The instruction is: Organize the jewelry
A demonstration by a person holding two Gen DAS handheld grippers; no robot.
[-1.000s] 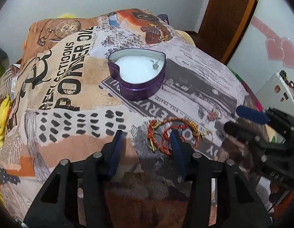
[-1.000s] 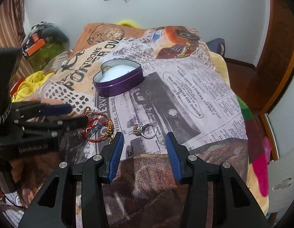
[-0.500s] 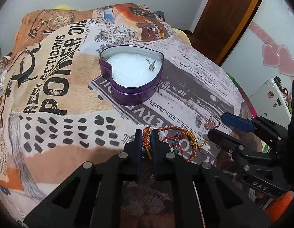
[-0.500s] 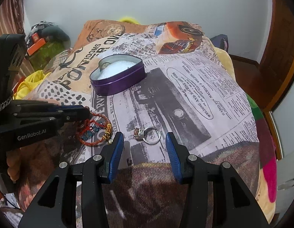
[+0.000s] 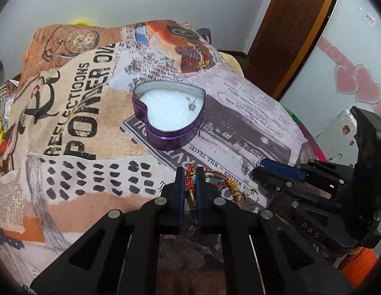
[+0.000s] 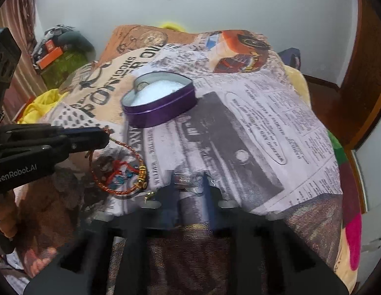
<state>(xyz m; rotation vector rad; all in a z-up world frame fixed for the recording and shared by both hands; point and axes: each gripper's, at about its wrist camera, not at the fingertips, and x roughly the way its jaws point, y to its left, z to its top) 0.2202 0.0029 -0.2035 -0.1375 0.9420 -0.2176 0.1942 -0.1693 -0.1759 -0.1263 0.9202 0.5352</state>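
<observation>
Bed (image 5: 67, 113): heart tin (image 5: 168, 114) mid-cover. Left gripper (image 5: 189, 184) clamps bracelet (image 6: 116, 172) near the front edge. Right gripper (image 6: 190, 186) closing on ring (image 6: 184, 180), blurred. Only the left view shows a pendant (image 5: 191, 103) in the tin.

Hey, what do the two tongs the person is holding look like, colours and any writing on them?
Both are black plastic with open triangular cut-outs, silver rivets and blue finger pads. The left tongs show "GenRobot.AI" in pale letters on their side in the right wrist view. The right tongs carry raised "DAS" lettering. No cables or sleeves are visible.
</observation>
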